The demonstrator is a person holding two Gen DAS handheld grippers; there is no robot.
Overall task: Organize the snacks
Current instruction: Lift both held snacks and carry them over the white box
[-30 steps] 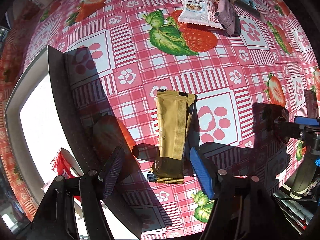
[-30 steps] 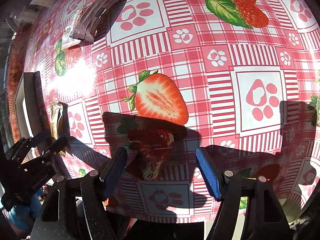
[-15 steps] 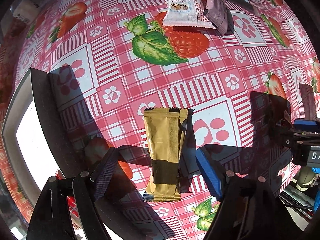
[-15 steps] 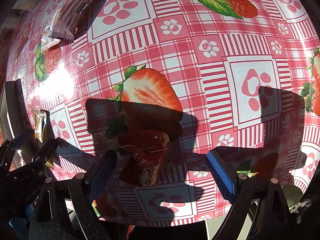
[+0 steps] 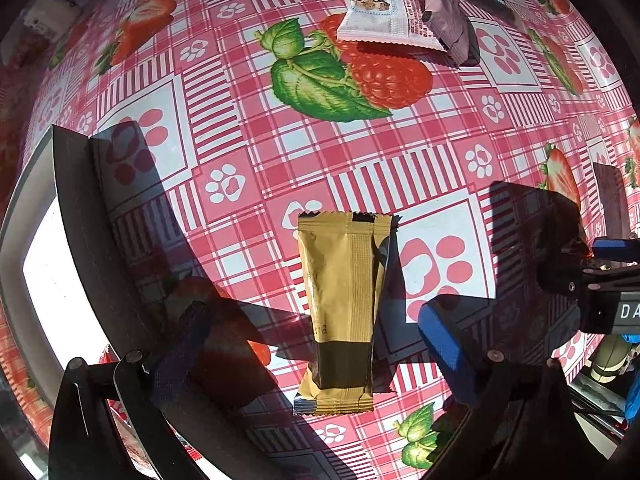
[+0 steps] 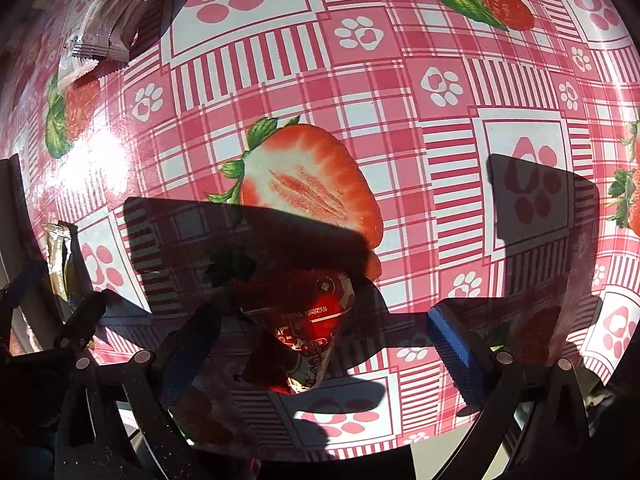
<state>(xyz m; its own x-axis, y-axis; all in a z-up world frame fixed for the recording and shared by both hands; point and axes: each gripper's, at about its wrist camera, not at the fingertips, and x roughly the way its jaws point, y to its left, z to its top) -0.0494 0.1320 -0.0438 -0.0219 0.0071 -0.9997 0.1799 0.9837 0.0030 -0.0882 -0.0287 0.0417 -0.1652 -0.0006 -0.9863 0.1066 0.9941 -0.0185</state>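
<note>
A gold snack bar [image 5: 340, 308] lies flat on the pink strawberry tablecloth [image 5: 280, 152]. My left gripper [image 5: 312, 312] points down over it, jaws opening wide; the bar sits between the pads, touching neither. In the right wrist view a red snack packet [image 6: 312, 320] lies in shadow between the fingers of my right gripper [image 6: 322, 314], whose jaws are also opening, pads clear of it. The gold bar [image 6: 60, 256] and the left gripper [image 6: 60, 320] show at that view's left edge.
A white tray [image 5: 24, 240] stands at the left with a red packet [image 5: 108, 356] inside. Several snacks lie at the far side: a white cranberry packet [image 5: 376, 12], a pale purple one [image 5: 444, 20]. More packets [image 6: 96, 40] lie at the upper left.
My left gripper has sunk toward the gold bar, which now looks larger and centred, and its jaws have spread. The right gripper's jaws have widened around the red packet.
</note>
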